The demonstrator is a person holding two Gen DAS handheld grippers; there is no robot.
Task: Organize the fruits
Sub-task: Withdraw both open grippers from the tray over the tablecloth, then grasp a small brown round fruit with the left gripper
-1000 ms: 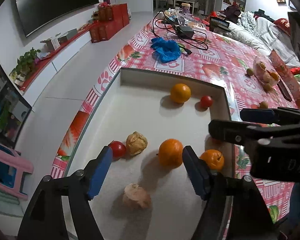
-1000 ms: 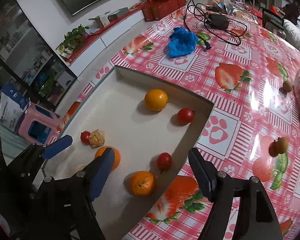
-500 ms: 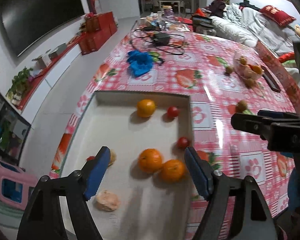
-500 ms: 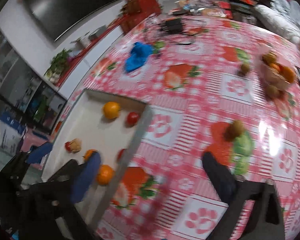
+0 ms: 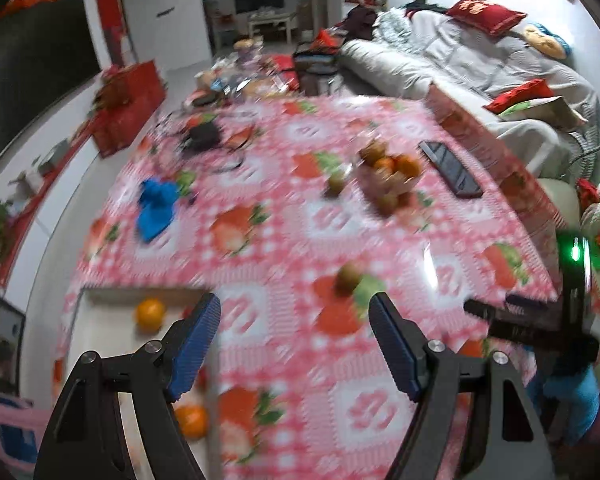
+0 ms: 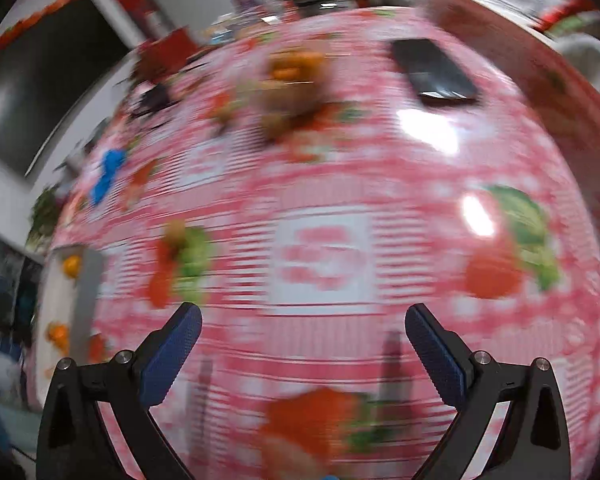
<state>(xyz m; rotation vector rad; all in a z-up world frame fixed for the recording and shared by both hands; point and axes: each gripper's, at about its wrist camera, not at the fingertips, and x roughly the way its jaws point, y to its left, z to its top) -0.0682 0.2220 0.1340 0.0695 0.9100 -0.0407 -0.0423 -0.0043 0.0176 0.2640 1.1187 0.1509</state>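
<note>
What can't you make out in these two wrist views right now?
- Left wrist view: most of the white tray is hidden behind the left gripper, so its fruit can't be counted.
- Left wrist view: the fruit pile is motion-blurred; kinds unclear.
- Right wrist view: heavy blur smears the fruit pile, and the tray sits small at the left edge.

We see the surface (image 5: 284, 240), w/ red-and-white strawberry cloth. On it: white tray (image 5: 100, 344) at left edge w/ oranges (image 5: 150, 314), blue cloth (image 5: 156, 208), fruit pile (image 5: 388, 172), loose brown fruit (image 5: 348, 276), dark phone (image 5: 450, 168), cables at far end; all blurred.
</note>
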